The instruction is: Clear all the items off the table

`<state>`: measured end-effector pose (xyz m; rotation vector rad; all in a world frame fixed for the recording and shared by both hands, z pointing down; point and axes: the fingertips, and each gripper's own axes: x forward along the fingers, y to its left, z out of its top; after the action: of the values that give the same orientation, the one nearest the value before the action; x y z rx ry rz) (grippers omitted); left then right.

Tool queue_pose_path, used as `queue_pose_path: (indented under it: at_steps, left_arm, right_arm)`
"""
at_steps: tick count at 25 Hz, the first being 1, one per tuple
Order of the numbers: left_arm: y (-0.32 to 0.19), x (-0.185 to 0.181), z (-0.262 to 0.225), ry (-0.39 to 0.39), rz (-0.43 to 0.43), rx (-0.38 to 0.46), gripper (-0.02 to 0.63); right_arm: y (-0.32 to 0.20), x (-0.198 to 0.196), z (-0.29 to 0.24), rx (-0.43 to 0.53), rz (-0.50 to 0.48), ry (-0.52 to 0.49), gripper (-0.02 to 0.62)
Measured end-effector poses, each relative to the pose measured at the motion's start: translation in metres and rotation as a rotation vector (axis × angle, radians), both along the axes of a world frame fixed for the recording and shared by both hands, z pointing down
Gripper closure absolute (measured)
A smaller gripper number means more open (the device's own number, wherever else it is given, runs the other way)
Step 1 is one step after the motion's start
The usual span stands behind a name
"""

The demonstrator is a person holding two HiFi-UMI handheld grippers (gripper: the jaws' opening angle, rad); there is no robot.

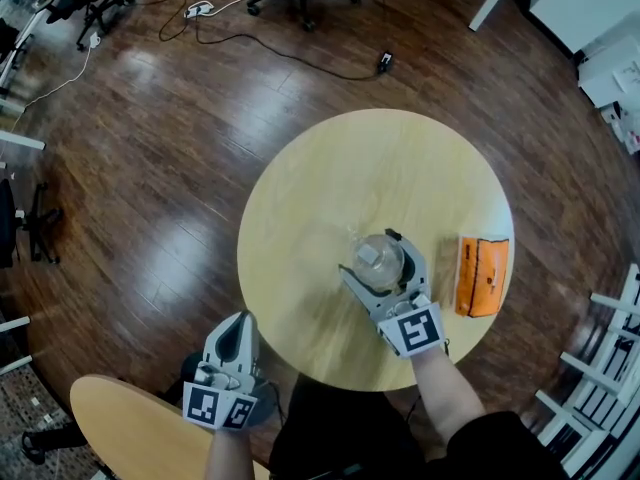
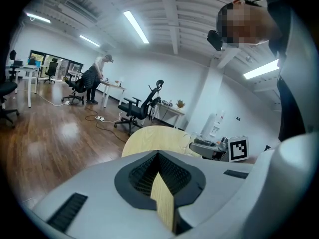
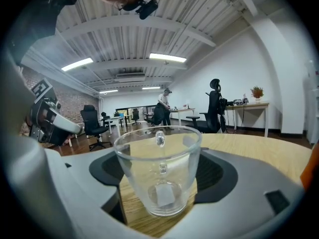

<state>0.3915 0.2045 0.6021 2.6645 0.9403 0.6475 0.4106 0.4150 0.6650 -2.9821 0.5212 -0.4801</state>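
The glass cup (image 1: 380, 261) is being kept upright on the round wooden table (image 1: 330, 168), toward its near right part, with a small pale square showing through its base. It is being enclosed by the right gripper (image 1: 382, 266), whose jaws are being held fairly wide, one on either side of the cup; in the right gripper view the dark pads seem to be lying against the glass wall on both sides, and the cup's base is resting on the tabletop. Just to the right of that gripper, near the table's right edge, an orange packet (image 1: 482, 276) is lying flat, apart from the cup. The left gripper (image 1: 238, 330) is being held off the table, beyond its near left edge, with its jaws brought together and nothing between them. Below it, at the near left, part of a second pale wooden surface (image 1: 130, 428) is being shown. Farther off, a black cable (image 1: 290, 53) is trailing across the dark wood floor (image 1: 150, 168).
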Motion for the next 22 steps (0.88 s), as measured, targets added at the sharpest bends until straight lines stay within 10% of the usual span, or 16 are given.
queue_pose_path:
  at_steps: [22]
  left_arm:
    - [0.009,-0.01,-0.137,0.245,-0.151,-0.124,0.614]
  right_arm:
    - [0.003,-0.031,-0.181,-0.009,-0.173,0.198,0.19]
